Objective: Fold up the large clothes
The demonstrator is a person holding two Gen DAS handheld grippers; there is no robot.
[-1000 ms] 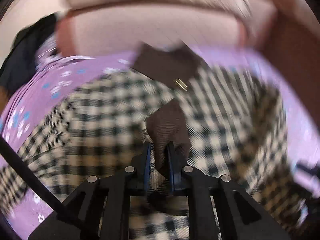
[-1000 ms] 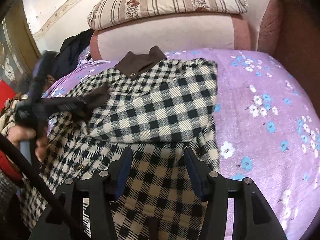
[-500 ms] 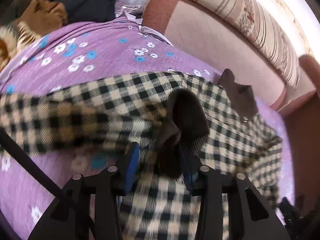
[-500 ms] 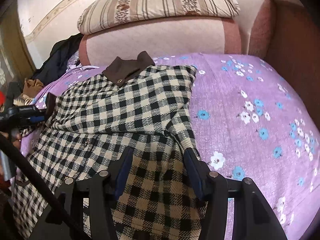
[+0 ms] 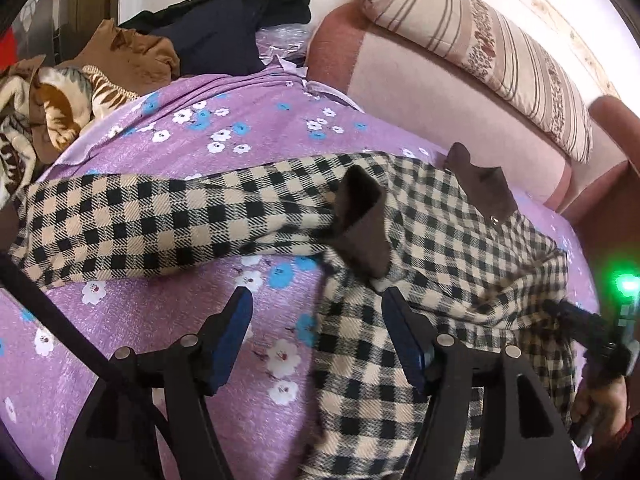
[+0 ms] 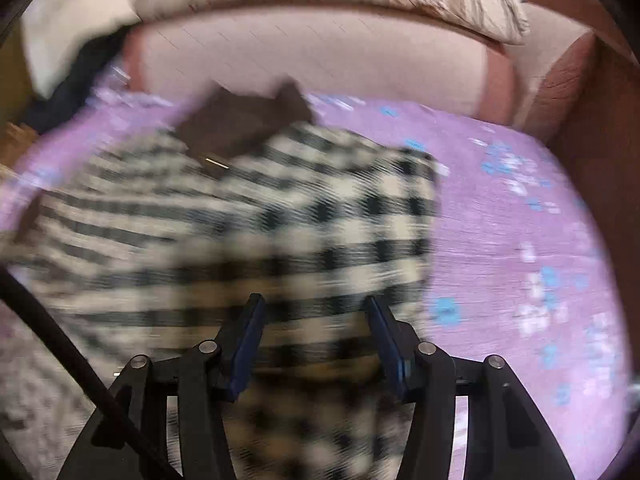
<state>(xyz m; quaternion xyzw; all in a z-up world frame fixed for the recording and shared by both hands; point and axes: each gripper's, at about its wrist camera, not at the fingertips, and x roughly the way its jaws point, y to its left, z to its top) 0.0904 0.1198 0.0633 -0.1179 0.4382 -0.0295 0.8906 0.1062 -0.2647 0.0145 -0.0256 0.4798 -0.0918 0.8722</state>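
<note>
Checked coat, spread on the bed, one sleeve folded across.

The checked coat (image 5: 452,240) is a heavy woven garment in a beige-and-black check with a dark brown collar (image 5: 480,188) at its upper end, carrying a small metal fastener. It lies flat on the purple floral bedsheet (image 5: 240,136), collar toward the padded backrest. One sleeve (image 5: 160,220) stretches sideways across the sheet, its brown-lined cuff (image 5: 362,220) turned over and resting on the body of the coat. In the right wrist view the coat (image 6: 280,220) is motion-blurred; only check and collar are legible.
</note>
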